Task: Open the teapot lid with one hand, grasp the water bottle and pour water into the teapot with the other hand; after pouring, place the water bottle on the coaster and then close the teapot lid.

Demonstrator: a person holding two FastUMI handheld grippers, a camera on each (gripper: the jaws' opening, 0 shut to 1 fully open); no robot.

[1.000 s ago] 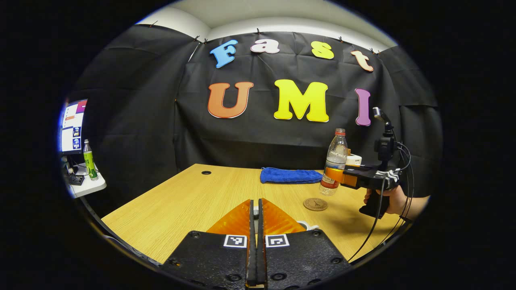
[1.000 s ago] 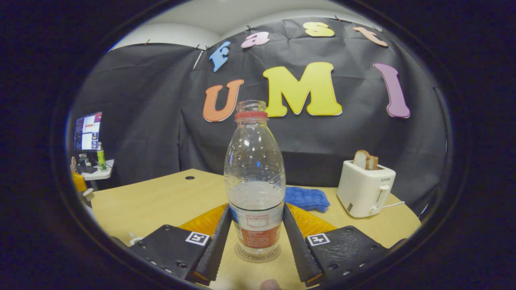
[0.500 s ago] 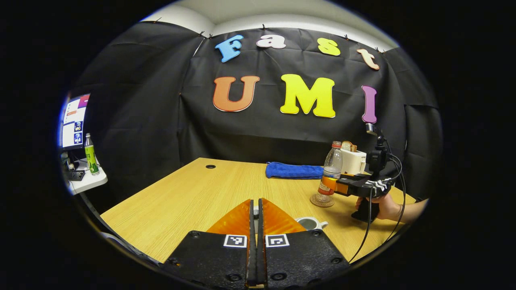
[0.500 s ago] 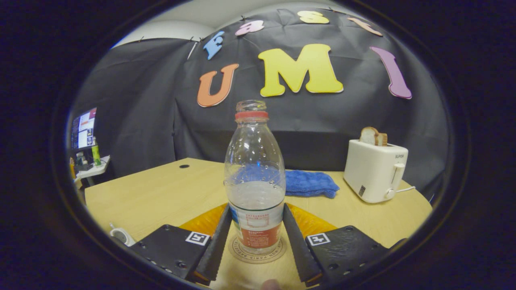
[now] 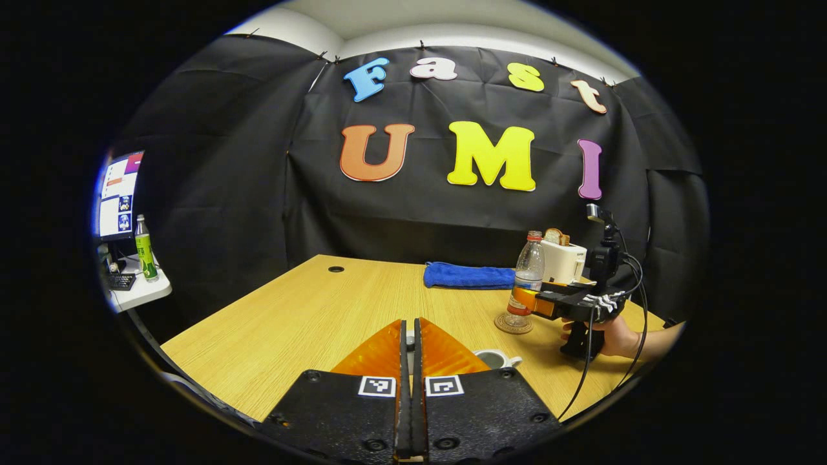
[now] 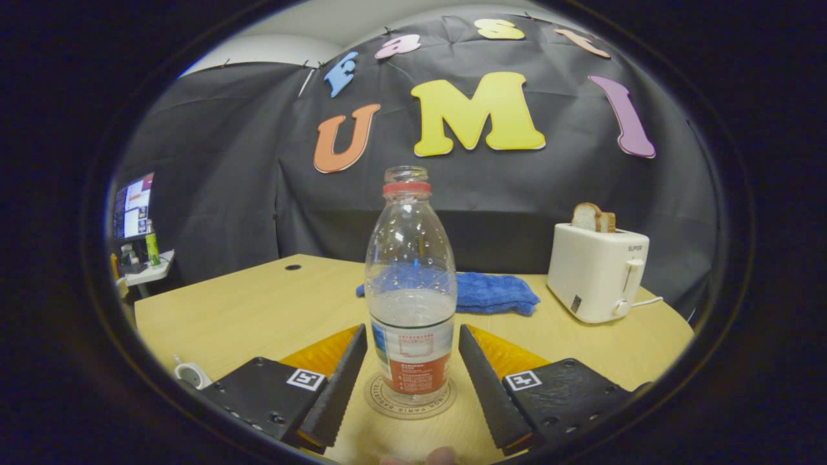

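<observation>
A clear water bottle [image 6: 411, 284] with a red neck ring and no cap stands upright on the round coaster [image 6: 410, 405]. My right gripper [image 6: 412, 329] is open, one finger on each side of the bottle with a narrow gap. In the left gripper view the bottle [image 5: 526, 278] and coaster [image 5: 513, 325] sit at the right, with the right gripper [image 5: 526, 298] around the bottle. My left gripper [image 5: 409, 336] is shut on the teapot lid, of which a small pale bit shows between the tips. The white teapot [image 5: 494, 357] stands open just right of the left gripper's fingers, and shows as the teapot [image 6: 190, 373] at the lower left.
A white toaster [image 6: 597, 274] with bread stands at the back right, a folded blue cloth [image 6: 497, 292] behind the bottle. A hand [image 5: 614, 336] holds the right gripper, its cable hanging. A side table [image 5: 139, 294] with a monitor and green bottle is far left.
The right gripper lowered the bottle onto the coaster, then spread its fingers off it. The left gripper stayed shut, shifting little.
</observation>
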